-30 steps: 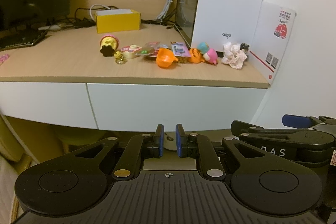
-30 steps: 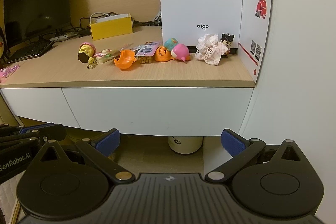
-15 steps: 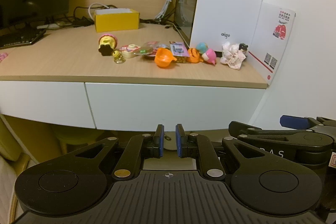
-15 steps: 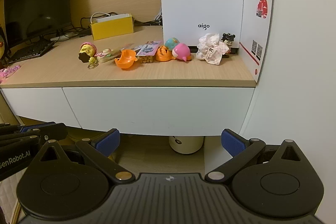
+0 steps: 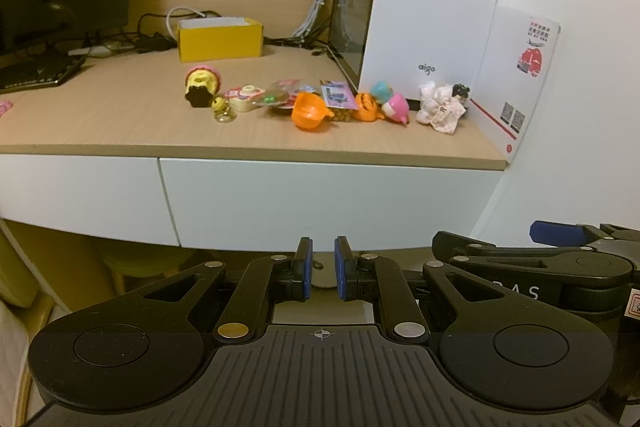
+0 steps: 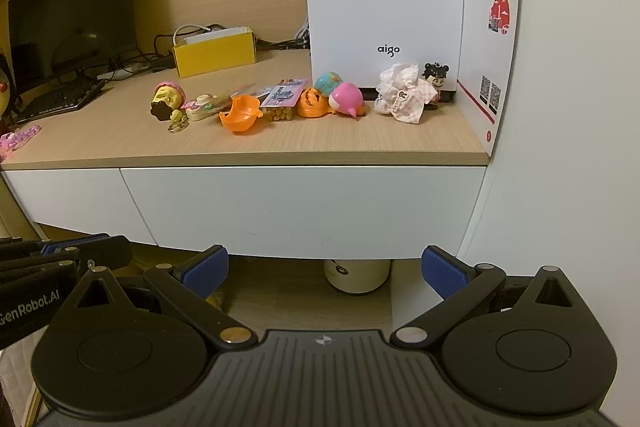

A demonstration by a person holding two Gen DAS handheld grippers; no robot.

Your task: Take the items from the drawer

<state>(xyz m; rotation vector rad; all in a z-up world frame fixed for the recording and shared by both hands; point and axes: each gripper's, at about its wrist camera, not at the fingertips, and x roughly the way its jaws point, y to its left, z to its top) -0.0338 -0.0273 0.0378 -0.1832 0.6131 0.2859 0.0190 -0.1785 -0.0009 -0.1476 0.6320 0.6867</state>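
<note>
White drawer (image 6: 296,207) sitting shut under wooden desk (image 6: 320,143), contents hidden; toys (image 6: 240,113) lying in a row on top. Yellow box (image 5: 220,39) holding white paper. Left gripper (image 5: 321,269) hovering below drawer front, nearly closed, holding nothing; right gripper (image 6: 324,267) gaping wide, empty.
</note>
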